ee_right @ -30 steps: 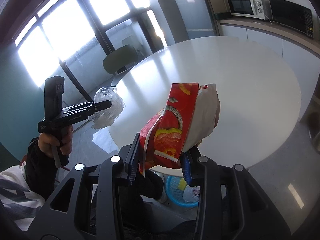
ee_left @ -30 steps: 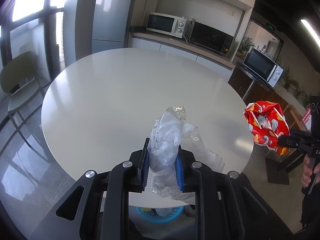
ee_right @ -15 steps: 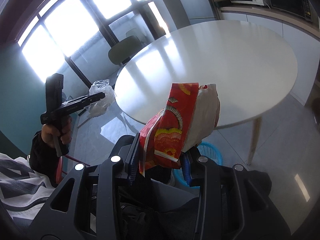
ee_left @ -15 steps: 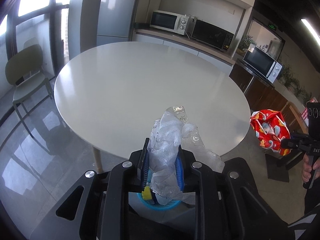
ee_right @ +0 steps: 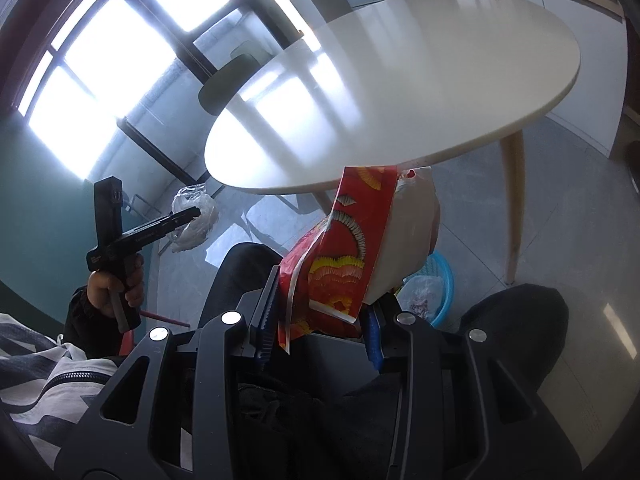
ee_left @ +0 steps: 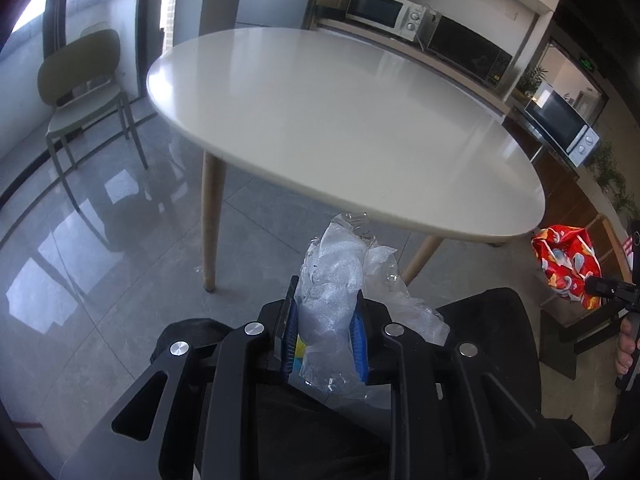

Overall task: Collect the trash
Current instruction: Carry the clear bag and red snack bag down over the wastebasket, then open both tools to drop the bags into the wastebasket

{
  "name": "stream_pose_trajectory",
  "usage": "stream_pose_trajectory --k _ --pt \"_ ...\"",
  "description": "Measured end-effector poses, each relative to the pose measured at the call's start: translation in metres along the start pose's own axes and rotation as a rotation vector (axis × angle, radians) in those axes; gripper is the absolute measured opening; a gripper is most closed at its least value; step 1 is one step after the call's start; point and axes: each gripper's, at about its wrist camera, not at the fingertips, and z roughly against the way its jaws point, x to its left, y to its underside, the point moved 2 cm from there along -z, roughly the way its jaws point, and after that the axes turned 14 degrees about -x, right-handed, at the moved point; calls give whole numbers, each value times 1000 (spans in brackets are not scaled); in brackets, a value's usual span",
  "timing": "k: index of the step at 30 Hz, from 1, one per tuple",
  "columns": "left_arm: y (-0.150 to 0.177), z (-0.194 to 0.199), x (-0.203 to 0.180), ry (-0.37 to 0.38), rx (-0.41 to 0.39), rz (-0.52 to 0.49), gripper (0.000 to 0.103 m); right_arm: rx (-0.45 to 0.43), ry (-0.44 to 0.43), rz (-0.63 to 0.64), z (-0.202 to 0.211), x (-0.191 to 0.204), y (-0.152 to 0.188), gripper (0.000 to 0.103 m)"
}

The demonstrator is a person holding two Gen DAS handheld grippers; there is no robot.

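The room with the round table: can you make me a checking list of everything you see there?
Surface: round white table top, nothing seen on it.
Job's things: crumpled clear plastic wrap; red patterned snack bag; blue plastic basket on the floor, already holding trash.
Clutter: nothing seen.
Grippers: left gripper shut on the wrap; right gripper shut on the bag.
Cables: nothing seen.
Surroundings: olive green chair, white microwaves on a counter, grey tiled floor, large windows.

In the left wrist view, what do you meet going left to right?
Green chair → table leg → clear plastic wrapper in the left tool → red snack bag in the right tool.
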Motion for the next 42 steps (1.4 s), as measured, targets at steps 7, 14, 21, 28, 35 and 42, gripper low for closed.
stream_pose_trajectory --k 7,14,21,28,35,42 --pt "32 -37 12 -37 86 35 22 93 47 -49 -41 -24 27 34" --pt "66 -80 12 -48 203 51 22 194 66 -101 -93 -48 52 34" --pt "85 -119 6 -19 305 55 22 269 84 -133 -147 -70 66 34" --pt "108 -170 -10 2 402 40 23 377 121 -144 -213 -85 79 34" --pt "130 -220 -13 -23 507 53 23 518 176 -37 -278 -93 89 34" --pt "143 -254 -15 -26 559 69 23 545 197 -94 -314 -122 97 34"
